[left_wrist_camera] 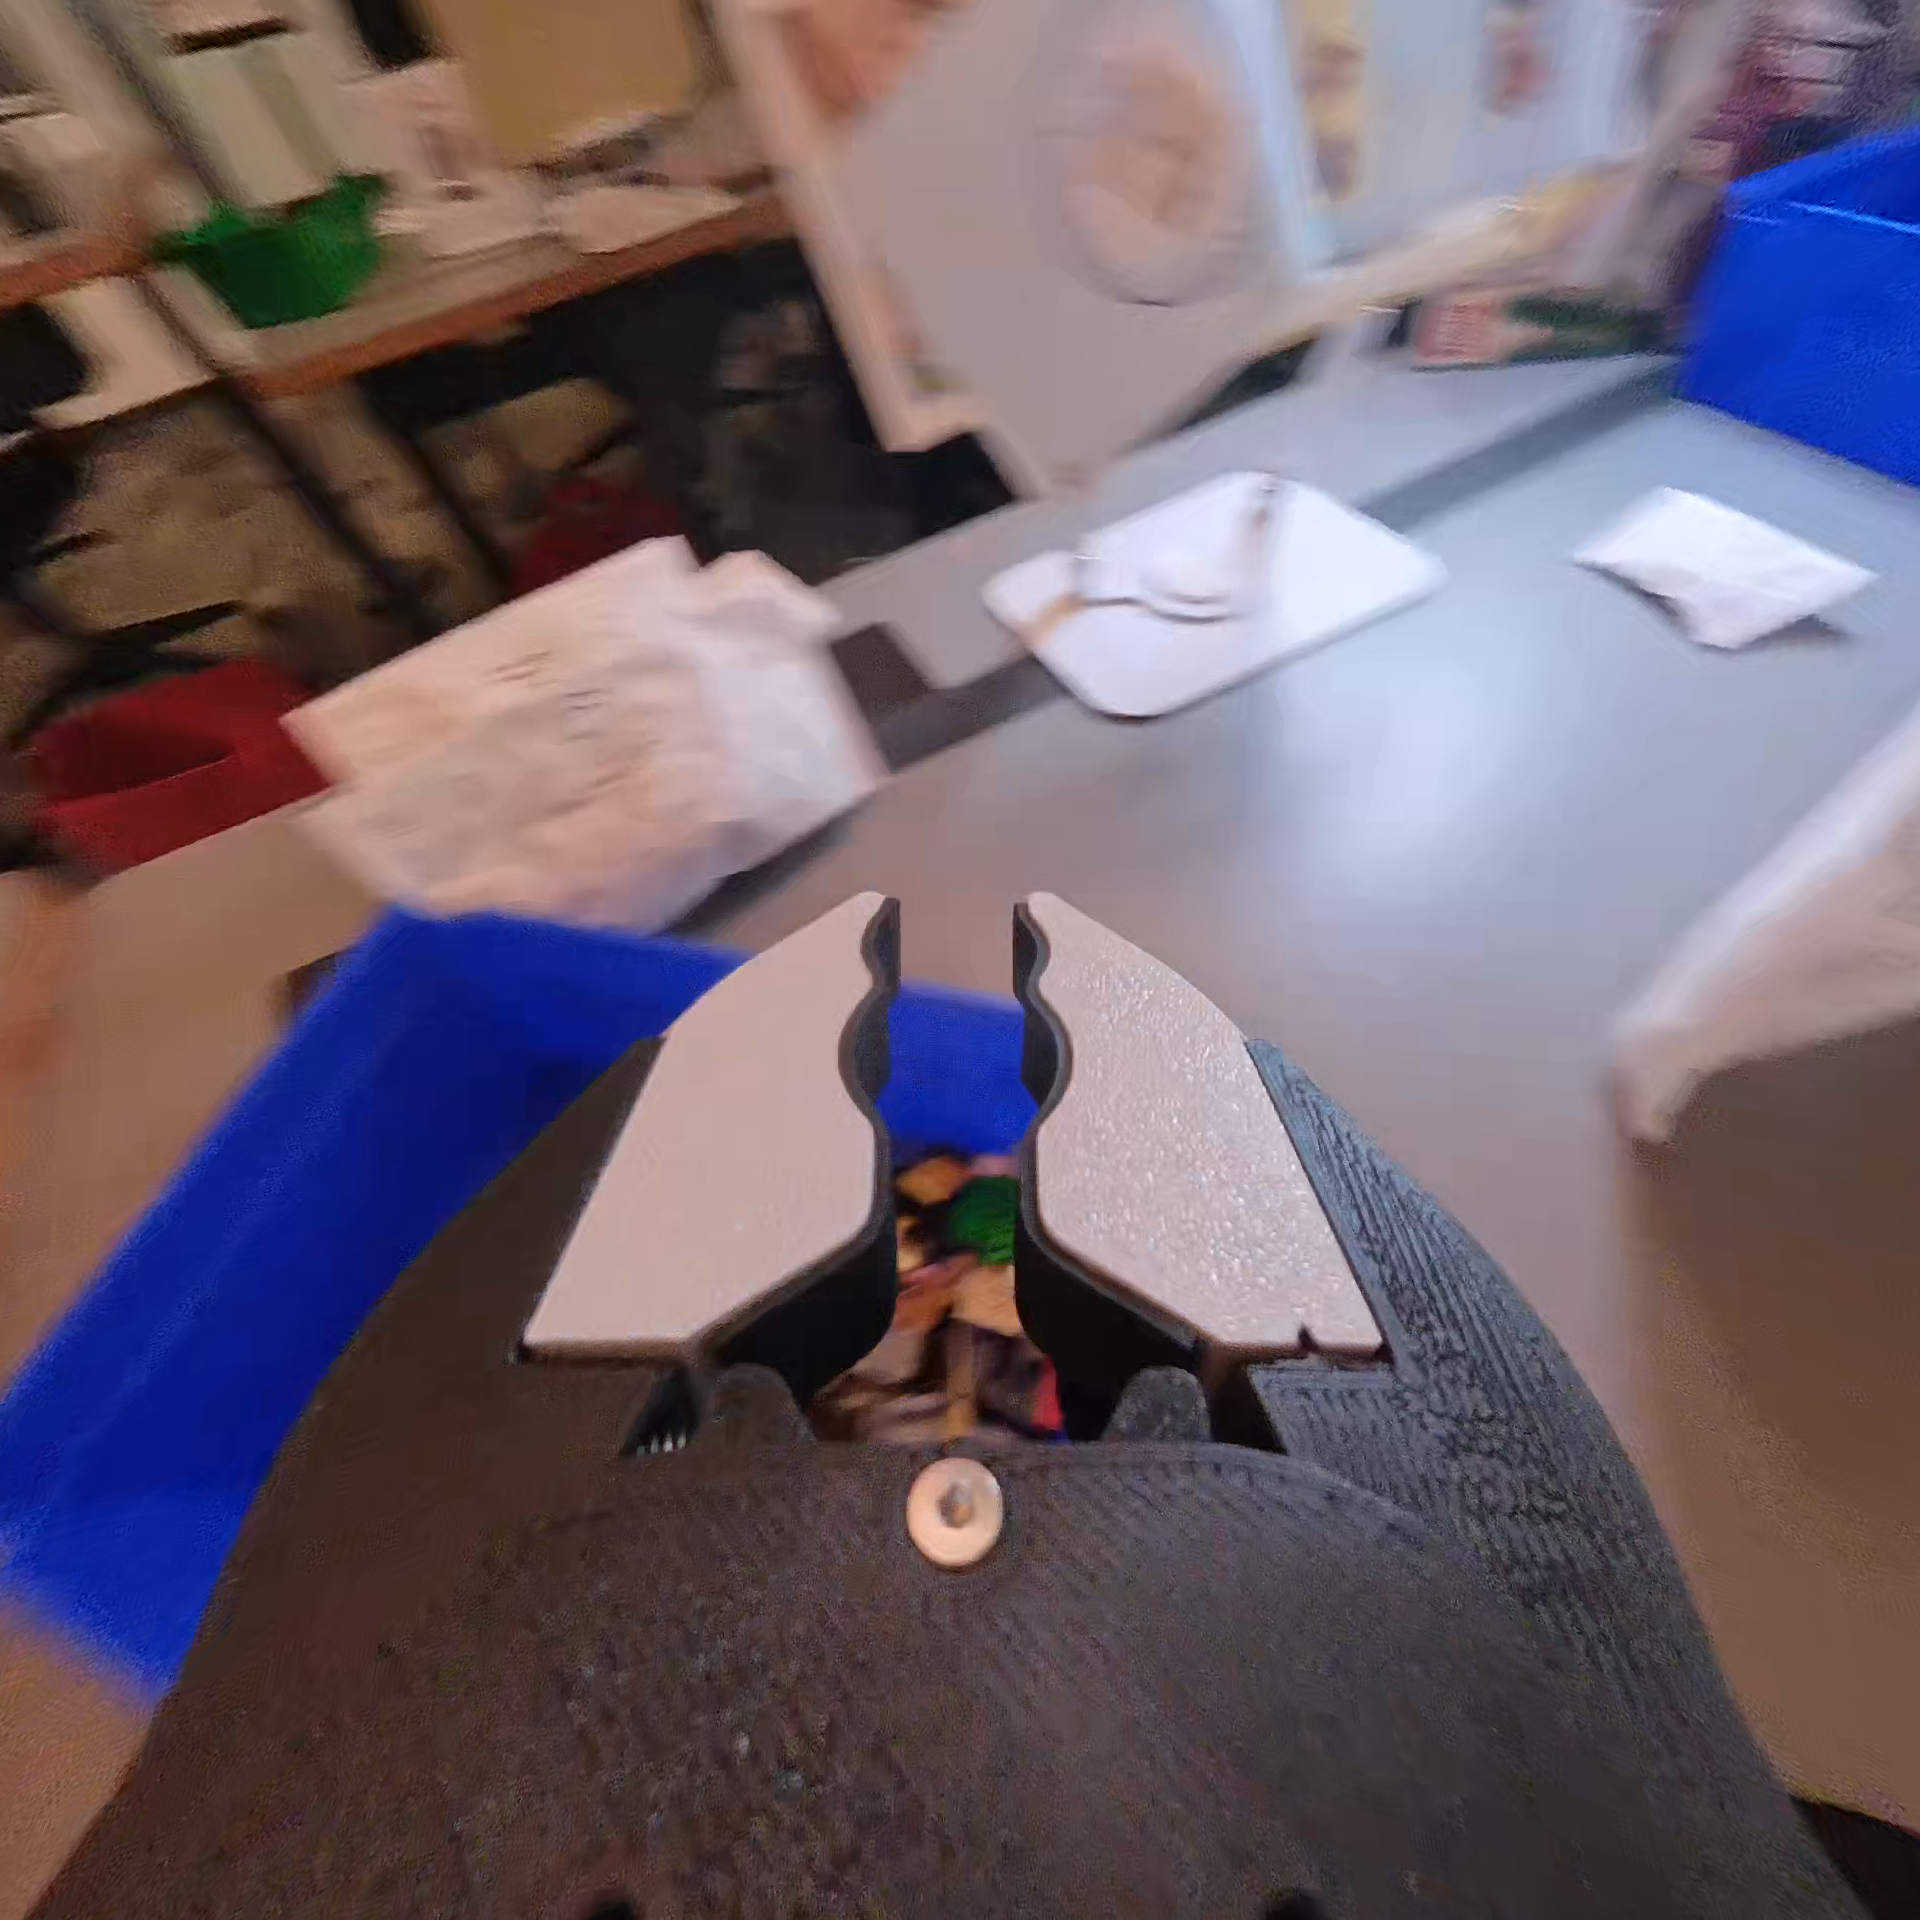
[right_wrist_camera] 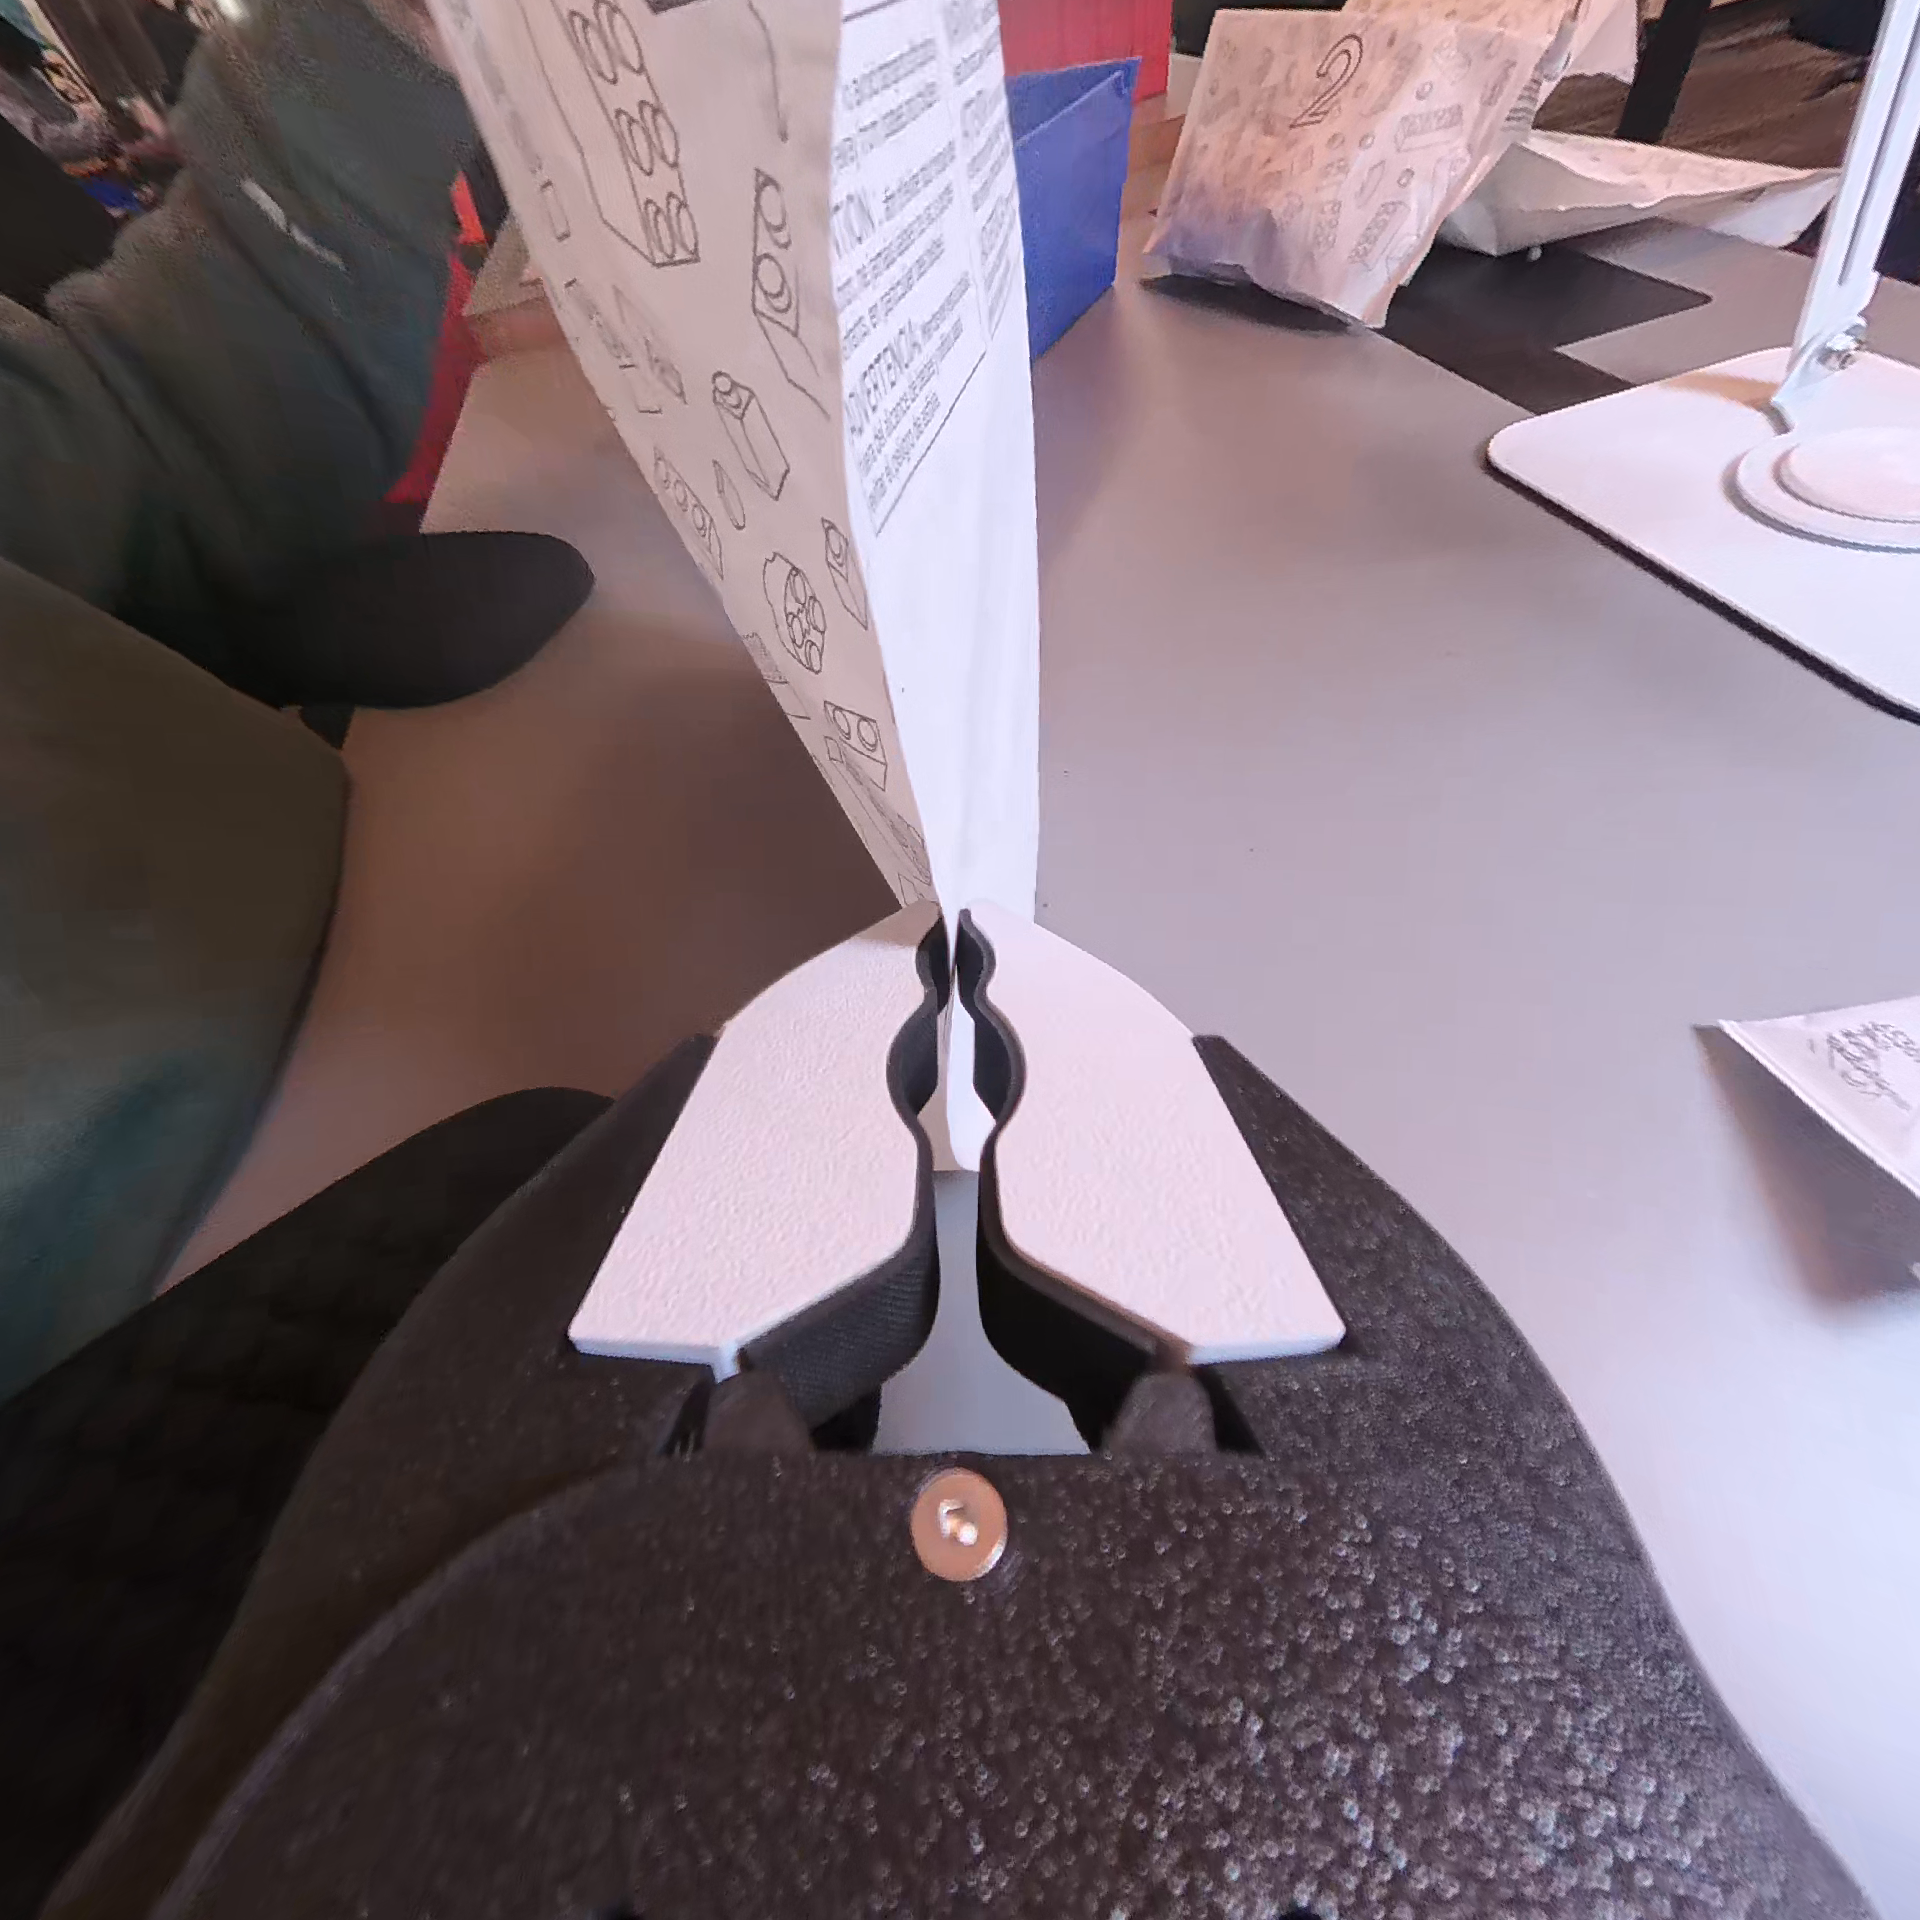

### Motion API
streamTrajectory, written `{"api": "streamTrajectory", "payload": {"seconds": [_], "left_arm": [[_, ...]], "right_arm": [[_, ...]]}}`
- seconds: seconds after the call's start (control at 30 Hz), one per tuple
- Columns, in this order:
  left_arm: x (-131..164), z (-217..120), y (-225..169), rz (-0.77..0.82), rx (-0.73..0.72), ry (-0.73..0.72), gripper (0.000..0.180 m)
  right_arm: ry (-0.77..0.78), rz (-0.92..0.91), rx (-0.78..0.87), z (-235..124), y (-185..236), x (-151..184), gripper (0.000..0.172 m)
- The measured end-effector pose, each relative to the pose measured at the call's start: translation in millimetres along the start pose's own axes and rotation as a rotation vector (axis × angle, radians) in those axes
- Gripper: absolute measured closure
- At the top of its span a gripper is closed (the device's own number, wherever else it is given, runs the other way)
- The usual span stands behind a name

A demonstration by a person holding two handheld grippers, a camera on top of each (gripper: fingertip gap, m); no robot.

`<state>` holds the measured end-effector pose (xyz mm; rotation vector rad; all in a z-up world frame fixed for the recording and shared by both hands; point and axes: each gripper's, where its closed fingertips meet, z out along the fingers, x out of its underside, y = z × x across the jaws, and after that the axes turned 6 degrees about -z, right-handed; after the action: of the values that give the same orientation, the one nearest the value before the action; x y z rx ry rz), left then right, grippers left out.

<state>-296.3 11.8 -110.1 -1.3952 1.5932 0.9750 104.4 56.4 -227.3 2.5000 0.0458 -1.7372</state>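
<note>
White printed paper bag (right_wrist_camera: 831,364) is clamped in the right hand-held gripper (right_wrist_camera: 954,925).
The bag's thin edge is pinched between both pads and rises above the grey table (right_wrist_camera: 1351,831). The left hand-held gripper (left_wrist_camera: 956,914) is held with its fingers apart and bare, above a blue bin (left_wrist_camera: 312,1195) of mixed pieces; another printed bag (left_wrist_camera: 582,727) lies beyond.

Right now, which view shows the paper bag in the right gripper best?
The right wrist view: the printed paper bag is sharp, pinched between the right gripper fingers. The left wrist view shows only blurred white bags on the table; which is this one, I cannot tell.
</note>
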Motion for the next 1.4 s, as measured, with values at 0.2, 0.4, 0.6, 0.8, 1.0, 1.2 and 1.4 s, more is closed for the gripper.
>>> {"api": "streamTrajectory", "payload": {"seconds": [0.2,0.4,0.6,0.8,1.0,1.2,1.4], "left_arm": [[105.3,-52.5,190.6,-0.414,-0.396,0.450,0.117],[171.3,-35.6,184.5,-0.675,-0.245,0.681,0.125],[161.1,13.4,169.9,-0.390,-0.158,0.801,0.157],[161.7,29.2,137.6,-0.138,-0.074,0.971,0.144],[183.1,5.9,126.7,-0.168,-0.005,1.047,0.167],[177.3,2.0,122.1,-0.325,-0.021,1.001,0.174],[104.2,-6.1,146.3,-0.325,-0.137,0.693,0.175]], "right_arm": [[0.023,0.013,0.035,-6.5,-3.5,2.8,0.171],[0.041,0.018,0.036,-6.4,-2.1,5.3,0.171],[0.040,-0.009,0.006,-0.5,4.7,7.7,0.171],[0.036,0.001,-0.007,-0.3,7.5,10.5,0.171],[0.047,0.000,-0.024,0.3,8.7,11.9,0.171],[0.064,0.015,-0.020,0.5,9.4,13.6,0.171],[0.069,0.047,-0.045,3.4,11.6,13.9,0.171]]}}
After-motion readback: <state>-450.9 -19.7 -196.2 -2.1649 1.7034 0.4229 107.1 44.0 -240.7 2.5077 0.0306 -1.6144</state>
